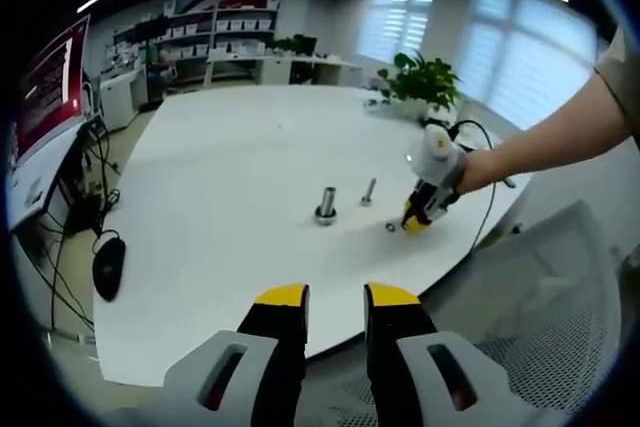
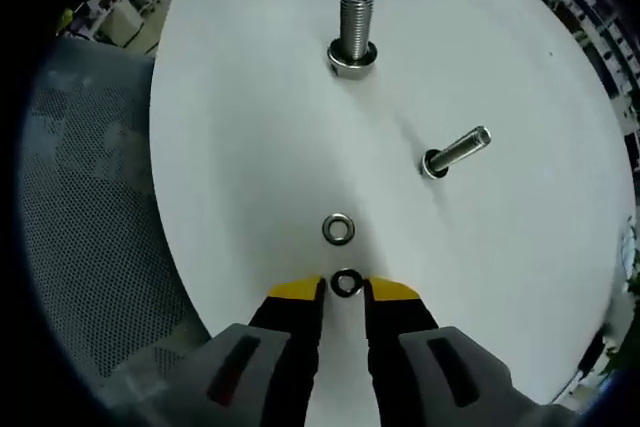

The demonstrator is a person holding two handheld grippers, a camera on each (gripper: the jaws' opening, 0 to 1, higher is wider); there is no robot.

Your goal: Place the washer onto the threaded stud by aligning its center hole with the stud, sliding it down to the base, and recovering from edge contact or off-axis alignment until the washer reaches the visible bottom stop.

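Right claw (image 2: 344,290): yellow-tipped jaws spread a little, low over the round white bench (image 2: 250,137). A small dark metal washer (image 2: 346,283) lies flat between the tips; whether the jaws touch it cannot be told. Just beyond it lies a second, silver washer (image 2: 339,229), apart from the first. Farther out, a short silver bolt (image 2: 454,153) rests tilted on its head. Farthest, the upright threaded steel stud (image 2: 353,31) stands on its round base, well apart from both washers.

Left claw (image 1: 335,296): jaws parted, holding nothing, off the near bench edge. In the left gripper view, a person's arm (image 1: 560,142) holds the right claw by the stud; the washers there are too small to make out. Grey mesh chair (image 2: 90,237) beside the bench.
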